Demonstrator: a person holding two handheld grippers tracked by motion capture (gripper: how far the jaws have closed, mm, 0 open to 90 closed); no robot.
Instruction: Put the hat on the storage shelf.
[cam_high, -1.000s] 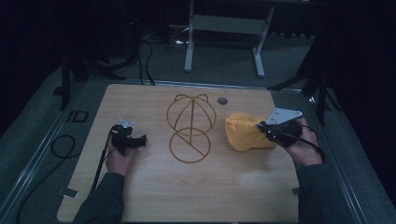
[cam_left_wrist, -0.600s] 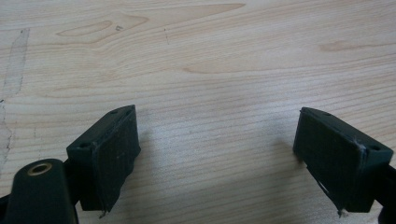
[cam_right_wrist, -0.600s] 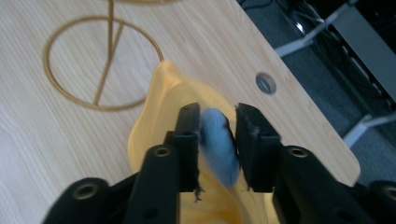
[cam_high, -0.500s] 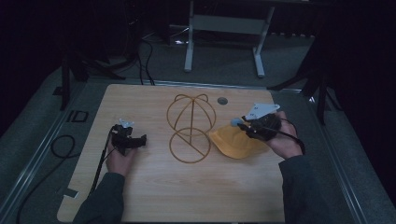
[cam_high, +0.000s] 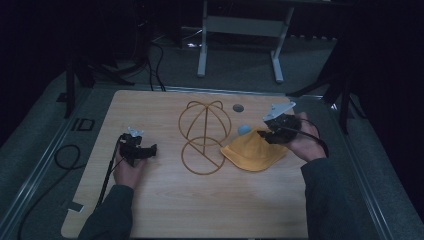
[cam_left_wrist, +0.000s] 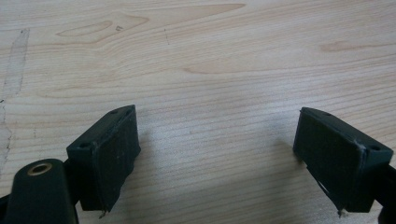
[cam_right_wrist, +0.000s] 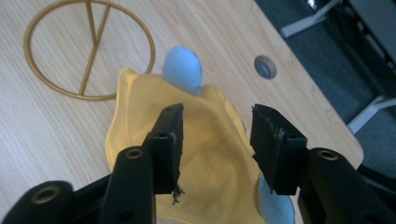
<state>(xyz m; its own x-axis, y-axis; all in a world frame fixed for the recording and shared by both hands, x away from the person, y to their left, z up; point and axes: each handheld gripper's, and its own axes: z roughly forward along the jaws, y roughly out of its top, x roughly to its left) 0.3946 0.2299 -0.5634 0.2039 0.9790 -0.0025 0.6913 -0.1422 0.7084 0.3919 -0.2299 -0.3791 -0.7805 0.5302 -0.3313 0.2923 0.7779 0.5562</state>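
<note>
High view: yellow hat (cam_high: 254, 152) lay flat on the table (cam_high: 200, 210), just right of the gold wire stand (cam_high: 204, 136), touching or nearly touching the stand's base ring. Right tool (cam_high: 274, 131) sat at the hat's far-right edge, over the brim. Its jaws had just been opening, and the hat lay slack on the wood, so I'd call it released. Left tool (cam_high: 142, 151) was well apart from the hat, on the other side of the stand, resting low on the table. Right hand clearly the nearer one for any regrasp.

Left gripper view: left tool (cam_left_wrist: 219, 154) had its jaws wide apart, nothing but bare wood grain between them.

Right gripper view: right tool (cam_right_wrist: 217, 140) had jaws apart and hung over the hat (cam_right_wrist: 205, 154), with the hat's hollow under the gap and cloth not pinched by either pad. Blue trim (cam_right_wrist: 183, 69) stuck out at the hat's far end, pointing toward the stand's ring (cam_right_wrist: 88, 49). So from the tool, the stand lay ahead and to the left in this view, past the hat. Judgement: lifting the hat onto the dome would mean a carry in that direction.
</note>
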